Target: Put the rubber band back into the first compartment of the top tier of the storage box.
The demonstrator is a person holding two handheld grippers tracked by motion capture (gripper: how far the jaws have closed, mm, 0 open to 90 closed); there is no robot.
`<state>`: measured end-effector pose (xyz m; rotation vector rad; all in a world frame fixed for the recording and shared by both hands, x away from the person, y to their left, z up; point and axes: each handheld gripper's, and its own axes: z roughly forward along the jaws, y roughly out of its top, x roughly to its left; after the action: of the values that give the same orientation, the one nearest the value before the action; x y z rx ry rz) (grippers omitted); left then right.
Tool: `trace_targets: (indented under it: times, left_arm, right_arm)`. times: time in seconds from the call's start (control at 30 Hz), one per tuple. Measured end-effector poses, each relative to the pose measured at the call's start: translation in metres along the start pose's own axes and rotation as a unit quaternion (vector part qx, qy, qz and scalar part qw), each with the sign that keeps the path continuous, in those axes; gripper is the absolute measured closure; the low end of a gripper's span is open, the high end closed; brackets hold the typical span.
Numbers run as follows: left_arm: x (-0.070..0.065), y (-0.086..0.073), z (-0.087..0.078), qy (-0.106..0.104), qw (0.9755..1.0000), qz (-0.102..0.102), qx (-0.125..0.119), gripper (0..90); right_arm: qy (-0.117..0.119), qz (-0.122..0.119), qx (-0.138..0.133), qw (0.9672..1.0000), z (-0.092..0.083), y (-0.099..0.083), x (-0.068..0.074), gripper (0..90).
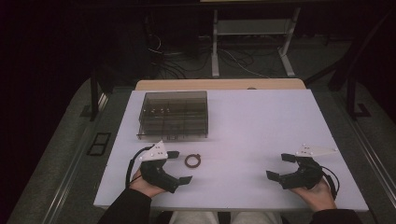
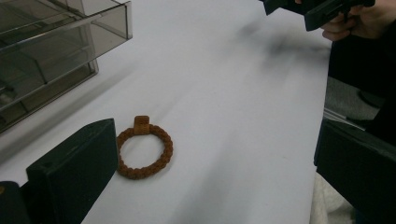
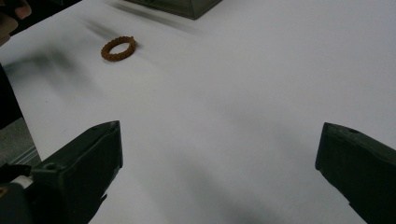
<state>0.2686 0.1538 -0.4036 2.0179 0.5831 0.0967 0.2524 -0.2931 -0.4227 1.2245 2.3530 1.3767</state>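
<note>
Brown braided ring (image 1: pixel 192 161) lies flat on the white worktop (image 1: pixel 261 121), near its front edge, left of centre. Left tool (image 1: pixel 179 166): jaws wide apart, empty, ring just beside them. Right tool (image 1: pixel 279 166): wide open, empty, near front right corner. Smoky plastic drawer box (image 1: pixel 174 114) behind the ring.

Drawer box (image 2: pixel 56 51) cut off by top and left edges in my left gripper view; contents behind smoky walls unreadable. In right gripper view, just box corner (image 3: pixel 187 7) at top edge. My own jaws cropped at bottom in both gripper views. My right gripper (image 2: pixel 310 9) clipped by top edge. Small objects inside box (image 1: pixel 173 114) too tiny to identify from high view.
</note>
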Motion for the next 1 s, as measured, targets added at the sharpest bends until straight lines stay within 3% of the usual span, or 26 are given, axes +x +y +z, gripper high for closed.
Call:
trace_targets:
  times: [0.67, 1.0]
  left_arm:
    - [0.008, 0.014, 0.019, -0.019, 0.9989, 0.008, 0.043, 0.0]
    - [0.014, 0.019, 0.031, -0.025, 0.9969, 0.017, 0.073, 0.0]
  right_arm:
    - [0.0, -0.003, 0.001, 1.0, 0.0, 0.0, 0.0, 0.0]
    - [0.001, -0.003, 0.003, 1.0, 0.0, 0.0, 0.0, 0.0]
